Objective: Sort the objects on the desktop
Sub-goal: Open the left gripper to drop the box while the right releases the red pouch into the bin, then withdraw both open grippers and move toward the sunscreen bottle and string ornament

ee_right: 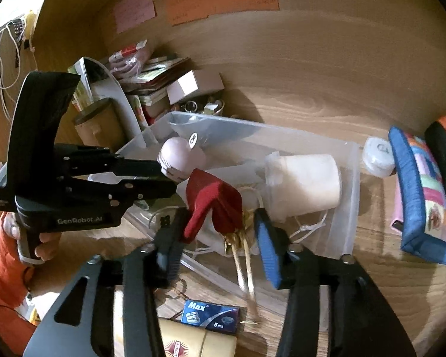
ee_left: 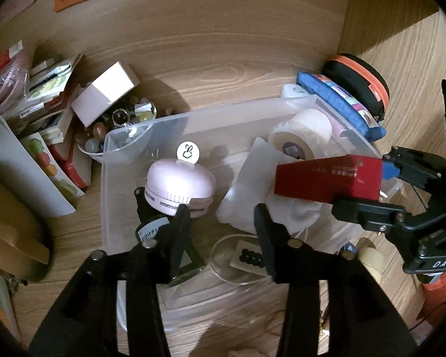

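Note:
A clear plastic bin (ee_left: 169, 125) (ee_right: 349, 208) sits on the wooden desk. In it lie a pink round device (ee_left: 180, 183) (ee_right: 180, 157), a roll of white tape (ee_left: 301, 136) (ee_right: 306, 181), a white pouch (ee_left: 252, 184) and a clear dish with black beads (ee_left: 238, 255). My left gripper (ee_left: 223, 217) (ee_right: 166, 181) is open over the bin, its jaws beside the pink device. My right gripper (ee_right: 220, 232) (ee_left: 380, 184) holds a red box (ee_left: 327, 178) (ee_right: 217, 205) with gold tassels above the bin; its jaws stand wide and the box leans on the left finger.
A white box (ee_left: 104, 95), a bowl of marbles (ee_left: 119, 125) and stacked packets (ee_left: 44, 89) lie at the left. A blue pouch (ee_right: 422, 190) and a black-orange case (ee_left: 359, 80) lie at the right. A blue Max box (ee_right: 209, 315) lies near the front.

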`<action>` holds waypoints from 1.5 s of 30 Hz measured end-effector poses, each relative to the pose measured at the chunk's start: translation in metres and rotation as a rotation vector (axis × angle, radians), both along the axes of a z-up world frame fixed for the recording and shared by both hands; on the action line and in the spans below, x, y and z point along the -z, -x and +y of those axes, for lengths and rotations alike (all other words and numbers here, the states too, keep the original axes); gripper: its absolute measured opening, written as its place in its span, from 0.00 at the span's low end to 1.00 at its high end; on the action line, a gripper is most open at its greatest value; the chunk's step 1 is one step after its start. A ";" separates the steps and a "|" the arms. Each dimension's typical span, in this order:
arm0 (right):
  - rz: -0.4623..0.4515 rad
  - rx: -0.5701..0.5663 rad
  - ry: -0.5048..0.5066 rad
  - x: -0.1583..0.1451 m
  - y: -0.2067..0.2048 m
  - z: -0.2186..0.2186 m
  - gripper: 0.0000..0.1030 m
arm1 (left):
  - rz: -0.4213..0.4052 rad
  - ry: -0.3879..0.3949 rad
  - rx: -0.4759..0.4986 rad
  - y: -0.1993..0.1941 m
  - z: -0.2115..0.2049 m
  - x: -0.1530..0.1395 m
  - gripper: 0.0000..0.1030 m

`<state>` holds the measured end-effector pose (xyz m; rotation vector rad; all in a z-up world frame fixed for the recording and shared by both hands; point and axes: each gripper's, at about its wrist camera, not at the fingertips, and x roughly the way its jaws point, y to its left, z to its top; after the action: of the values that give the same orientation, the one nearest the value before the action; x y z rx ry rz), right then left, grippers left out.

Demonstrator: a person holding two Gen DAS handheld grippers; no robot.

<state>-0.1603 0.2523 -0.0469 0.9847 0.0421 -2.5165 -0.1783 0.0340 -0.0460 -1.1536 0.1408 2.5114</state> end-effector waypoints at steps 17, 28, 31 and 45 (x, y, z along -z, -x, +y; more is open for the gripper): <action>0.043 0.200 0.114 -0.013 0.006 0.043 0.59 | 0.077 0.047 -0.042 -0.011 -0.004 -0.022 0.57; 0.114 0.166 0.096 -0.043 -0.023 0.033 0.67 | 0.181 0.079 -0.086 -0.052 -0.019 -0.050 0.71; 0.142 0.157 0.073 -0.052 -0.040 0.024 0.74 | 0.218 0.092 -0.103 -0.066 -0.021 -0.056 0.80; 0.122 0.147 -0.051 -0.040 -0.100 -0.007 0.83 | 0.223 0.091 -0.124 -0.117 -0.041 -0.042 0.89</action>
<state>-0.0599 0.2452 -0.0068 0.8810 0.0735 -2.7203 -0.0613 -0.0065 -0.0040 -0.9383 0.2517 2.7651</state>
